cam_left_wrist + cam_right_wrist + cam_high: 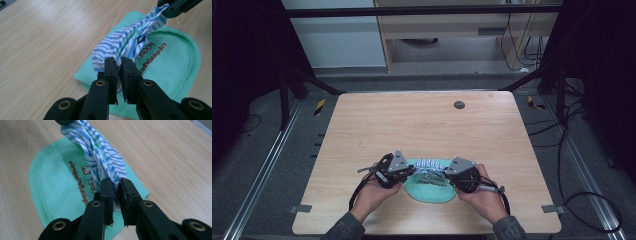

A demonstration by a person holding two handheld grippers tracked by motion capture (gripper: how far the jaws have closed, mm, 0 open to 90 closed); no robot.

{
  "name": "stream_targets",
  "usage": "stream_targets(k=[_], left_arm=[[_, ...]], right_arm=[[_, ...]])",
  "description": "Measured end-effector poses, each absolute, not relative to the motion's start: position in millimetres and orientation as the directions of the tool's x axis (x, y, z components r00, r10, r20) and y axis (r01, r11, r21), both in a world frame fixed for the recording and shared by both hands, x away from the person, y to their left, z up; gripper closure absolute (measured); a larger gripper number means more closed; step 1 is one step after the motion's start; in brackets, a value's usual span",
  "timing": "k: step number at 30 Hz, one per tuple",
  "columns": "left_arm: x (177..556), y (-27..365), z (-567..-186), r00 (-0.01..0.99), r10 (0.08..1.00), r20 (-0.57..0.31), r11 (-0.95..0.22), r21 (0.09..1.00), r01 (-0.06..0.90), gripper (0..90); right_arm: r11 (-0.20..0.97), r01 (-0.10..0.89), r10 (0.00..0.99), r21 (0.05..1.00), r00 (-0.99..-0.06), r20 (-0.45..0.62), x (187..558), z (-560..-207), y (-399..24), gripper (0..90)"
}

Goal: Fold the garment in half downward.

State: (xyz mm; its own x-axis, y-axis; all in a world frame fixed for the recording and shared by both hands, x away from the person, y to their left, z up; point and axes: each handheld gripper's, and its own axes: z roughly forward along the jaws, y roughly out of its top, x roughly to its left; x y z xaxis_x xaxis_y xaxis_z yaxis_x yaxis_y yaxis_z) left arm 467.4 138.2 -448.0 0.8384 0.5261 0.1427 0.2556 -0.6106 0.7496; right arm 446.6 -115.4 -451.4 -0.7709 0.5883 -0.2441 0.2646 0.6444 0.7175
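Pinching striped cloth [117, 47] between both fingers, left gripper [119, 65], right gripper [116, 185], above green towel [175, 62]

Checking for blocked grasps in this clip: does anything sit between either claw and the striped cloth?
Nothing visible does. The left claw and right claw each already pinch an end of the striped cloth, stretched above the green waffle cloth on the table.

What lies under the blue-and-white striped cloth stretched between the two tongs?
A mint-green waffle-weave towel with brown printed lettering lies flat on the wooden table. The striped cloth covers part of the lettering.
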Motion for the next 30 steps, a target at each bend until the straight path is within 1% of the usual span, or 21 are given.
stream_targets(k=[6, 13, 24, 30], left_arm=[[465, 137, -450, 0.845, 0.515, 0.145, -0.624, 0.739, 0.254, 82.8], [462, 136, -452, 0.848, 0.507, 0.151, -0.635, 0.731, 0.249, 84.7], [450, 139, -465, 0.861, 0.482, 0.161, -0.655, 0.719, 0.232, 85.0], [447, 140, -472, 0.864, 0.478, 0.160, -0.656, 0.719, 0.229, 85.1]], right_arm=[[0.646, 0.275, 0.589, 0.712, -0.773, -0.236, 444, -454, -116, 78.6], [0.662, 0.270, 0.575, 0.700, -0.781, -0.243, 442, -455, -116, 83.0], [0.682, 0.258, 0.556, 0.684, -0.790, -0.257, 432, -466, -116, 88.7], [0.691, 0.252, 0.547, 0.677, -0.795, -0.262, 429, -470, -116, 89.6]])
